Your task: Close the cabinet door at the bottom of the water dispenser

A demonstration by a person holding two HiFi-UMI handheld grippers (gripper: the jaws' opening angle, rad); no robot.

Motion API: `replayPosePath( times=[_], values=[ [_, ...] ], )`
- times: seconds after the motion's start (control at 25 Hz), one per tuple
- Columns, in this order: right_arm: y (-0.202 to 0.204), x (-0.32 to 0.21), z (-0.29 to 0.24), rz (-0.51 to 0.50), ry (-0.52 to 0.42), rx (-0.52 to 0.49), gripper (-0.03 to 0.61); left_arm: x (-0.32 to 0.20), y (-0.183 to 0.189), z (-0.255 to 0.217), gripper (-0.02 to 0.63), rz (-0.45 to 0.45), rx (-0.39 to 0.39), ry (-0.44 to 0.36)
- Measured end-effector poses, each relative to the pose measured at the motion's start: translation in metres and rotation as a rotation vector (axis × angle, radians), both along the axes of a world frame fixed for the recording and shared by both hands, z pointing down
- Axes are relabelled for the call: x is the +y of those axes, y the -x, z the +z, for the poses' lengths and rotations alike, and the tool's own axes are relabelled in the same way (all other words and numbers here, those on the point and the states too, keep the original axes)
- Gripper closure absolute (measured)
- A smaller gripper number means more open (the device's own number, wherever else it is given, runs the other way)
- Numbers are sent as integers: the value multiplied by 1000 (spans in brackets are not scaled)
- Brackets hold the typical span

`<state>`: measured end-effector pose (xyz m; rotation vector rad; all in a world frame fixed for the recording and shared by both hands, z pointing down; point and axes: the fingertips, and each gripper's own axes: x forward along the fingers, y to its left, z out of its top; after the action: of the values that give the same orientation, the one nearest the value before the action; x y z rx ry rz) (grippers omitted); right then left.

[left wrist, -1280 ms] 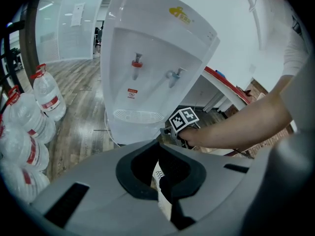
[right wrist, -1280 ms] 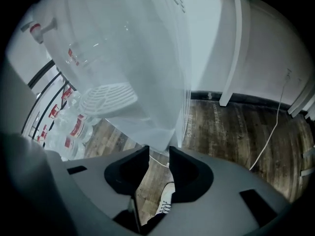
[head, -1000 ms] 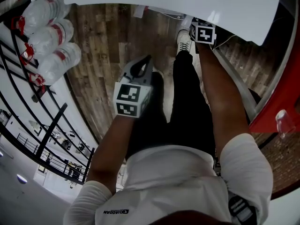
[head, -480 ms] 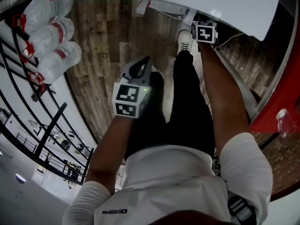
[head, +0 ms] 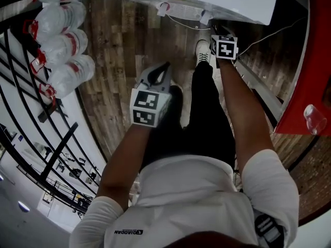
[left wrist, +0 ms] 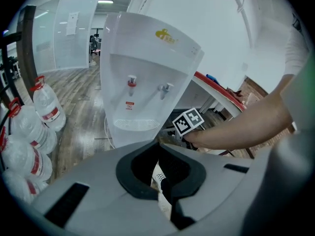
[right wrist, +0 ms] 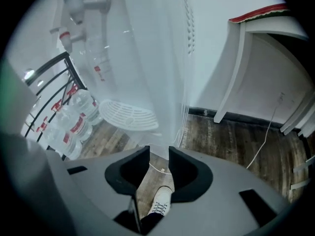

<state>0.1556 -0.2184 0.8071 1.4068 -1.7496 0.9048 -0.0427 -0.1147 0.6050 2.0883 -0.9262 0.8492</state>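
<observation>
A person is seen from above, standing on a wooden floor (head: pixel 119 50) with both bare forearms held out in front.

The left forearm is bent across the body. The left gripper (head: pixel 158 74) is held over a dark trouser leg and pointed forward and down. Its jaws are clenched tip to tip, and nothing is held in them.

The right arm is stretched farther ahead, almost straight. The right gripper (right wrist: pixel 159 155) is angled steeply down, close beside the lower side of the white water dispenser (left wrist: pixel 147 73) and above a white shoe (right wrist: pixel 160 205). Its jaws are released, with a narrow gap between them. Only floor and the shoe are seen through the gap.

The water dispenser stands directly ahead of the person, and its two taps (left wrist: pixel 131 81) are turned toward the left gripper. Its lower front is hidden behind the gripper body, so the cabinet door cannot be made out.

Large water bottles (head: pixel 64 50) are lined up to the left, and a red-edged table (head: pixel 302 87) is seen to the right.
</observation>
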Motion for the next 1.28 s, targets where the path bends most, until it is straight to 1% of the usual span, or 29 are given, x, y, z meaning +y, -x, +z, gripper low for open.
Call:
replayPosePath(
  times=[0.16, 0.24, 0.32, 0.36, 0.44, 0.56, 0.68, 0.84, 1.0, 1.04, 1.12, 1.2, 1.28],
  values=[
    [17, 25, -39, 5, -11, -40, 456, 2, 8, -21, 617, -14, 56, 4],
    [24, 39, -59, 4, -11, -56, 471, 3, 10, -31, 617, -6, 65, 0],
    [28, 45, -81, 9, -27, -88, 507, -3, 11, -43, 617, 8, 70, -30],
    [32, 45, -94, 16, -41, -121, 523, -8, 12, -49, 617, 15, 73, -53],
    [46, 50, -127, 35, -76, -220, 548, -12, 18, -64, 617, 21, 84, -91],
    [72, 66, -188, 55, -136, -352, 555, -8, 30, -91, 617, 37, 108, -126],
    [97, 91, -250, 22, -170, -426, 555, -1, 47, -112, 617, 55, 107, -151],
    [123, 126, -332, -56, -227, -472, 555, 9, 63, -142, 617, 49, 117, -156],
    [135, 160, -383, -109, -245, -475, 555, 39, 53, -174, 617, 119, 141, -179],
    [136, 166, -392, -117, -247, -478, 555, 47, 49, -181, 617, 123, 150, -184],
    [133, 176, -411, -142, -268, -472, 555, 61, 41, -195, 617, 105, 171, -192],
    [122, 180, -430, -172, -311, -445, 555, 71, 30, -211, 617, 76, 199, -206],
    [106, 181, -446, -185, -345, -443, 555, 78, 17, -228, 617, 61, 218, -230]
  ],
)
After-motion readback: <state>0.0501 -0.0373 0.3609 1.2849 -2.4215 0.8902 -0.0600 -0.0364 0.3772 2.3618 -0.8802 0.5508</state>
